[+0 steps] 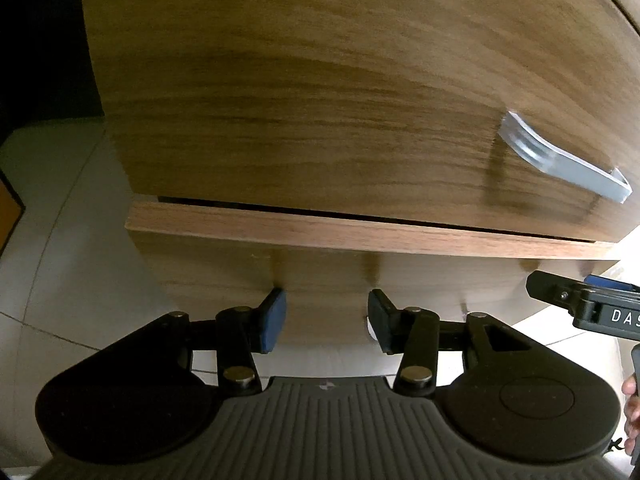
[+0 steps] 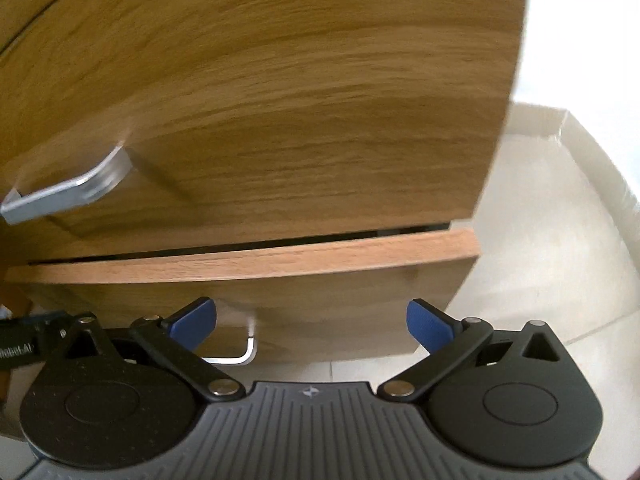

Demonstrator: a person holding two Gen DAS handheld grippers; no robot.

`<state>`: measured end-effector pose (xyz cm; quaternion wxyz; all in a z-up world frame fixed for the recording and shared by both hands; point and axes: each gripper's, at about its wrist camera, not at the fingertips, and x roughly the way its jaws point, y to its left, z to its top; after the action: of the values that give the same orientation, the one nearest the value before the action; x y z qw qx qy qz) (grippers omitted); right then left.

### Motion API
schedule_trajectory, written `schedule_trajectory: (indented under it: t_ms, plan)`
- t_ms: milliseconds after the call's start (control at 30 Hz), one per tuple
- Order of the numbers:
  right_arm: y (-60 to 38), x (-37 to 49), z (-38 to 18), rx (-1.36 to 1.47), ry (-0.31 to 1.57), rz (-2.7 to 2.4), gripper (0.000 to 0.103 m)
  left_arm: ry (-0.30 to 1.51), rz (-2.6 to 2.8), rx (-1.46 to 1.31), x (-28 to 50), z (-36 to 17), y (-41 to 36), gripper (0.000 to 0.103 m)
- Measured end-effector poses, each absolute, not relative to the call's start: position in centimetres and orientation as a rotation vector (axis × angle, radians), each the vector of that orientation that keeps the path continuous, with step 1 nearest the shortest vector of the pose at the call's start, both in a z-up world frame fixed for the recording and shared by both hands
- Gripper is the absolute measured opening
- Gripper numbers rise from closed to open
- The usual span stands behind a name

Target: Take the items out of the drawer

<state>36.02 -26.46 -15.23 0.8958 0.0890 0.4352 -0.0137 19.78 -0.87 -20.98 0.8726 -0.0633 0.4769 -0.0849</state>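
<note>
A brown wood-grain cabinet with 2 stacked drawers is faced at close range by 2 handheld grippers, both empty. The left gripper [image 1: 327,322], black w/ blue rubber pads [image 1: 274,320], is held w/ its fingers moderately apart, just in front of the lower wood-grain drawer front [image 1: 320,280], nothing between them. The right gripper [image 2: 312,326] is spread wider, also holding nothing, w/ the lower drawer's bent silver metal handle [image 2: 244,350] seen just beyond its left pad, partly hidden. The lower drawer is seen pulled out slightly, its top edge [image 2: 248,260] standing proud of the upper wood-grain drawer front [image 1: 320,100] w/ a dark gap behind it; the upper drawer, w/ its flat brushed-metal bar handle [image 1: 560,164], appears shut. Items to be taken are not visible; contents cannot be told from either view. Pale floor tiles [image 2: 540,240] are seen to the sides. Judged from these views, the drawer is rigid & likely fairly heavy on its runners, so a steady, straight pull is called for. The handle is hard, smooth metal & may be slippery; it is best taken at mid-bar, pads closed squarely across it, as an off-centre hold could rack the drawer. The wooden top edge offers a 2nd hold, approx. central.
</note>
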Motion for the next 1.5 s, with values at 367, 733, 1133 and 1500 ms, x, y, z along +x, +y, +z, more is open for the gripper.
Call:
schedule_trajectory:
  t_ms: [367, 733, 1133, 1500]
  plan:
    - [-25.7, 32.9, -11.2, 0.130, 0.872, 0.019, 0.103, 1.008, -0.171, -0.129, 12.6, -18.9, -0.8, 0.049]
    - [-23.9, 26.6, -7.3, 0.099, 0.831, 0.065, 0.103, 0.985, -0.148, -0.132, 6.5, -16.8, -4.3, 0.050]
    - [-25.2, 21.3, -3.8, 0.079, 0.814, 0.107, 0.103, 0.956, -0.125, -0.089, 7.5, -7.5, -1.4, 0.052]
    - [-25.0, 16.6, -0.6, 0.069, 0.799, 0.147, 0.103, 0.942, -0.115, -0.078, 11.5, -4.2, 0.2, 0.058]
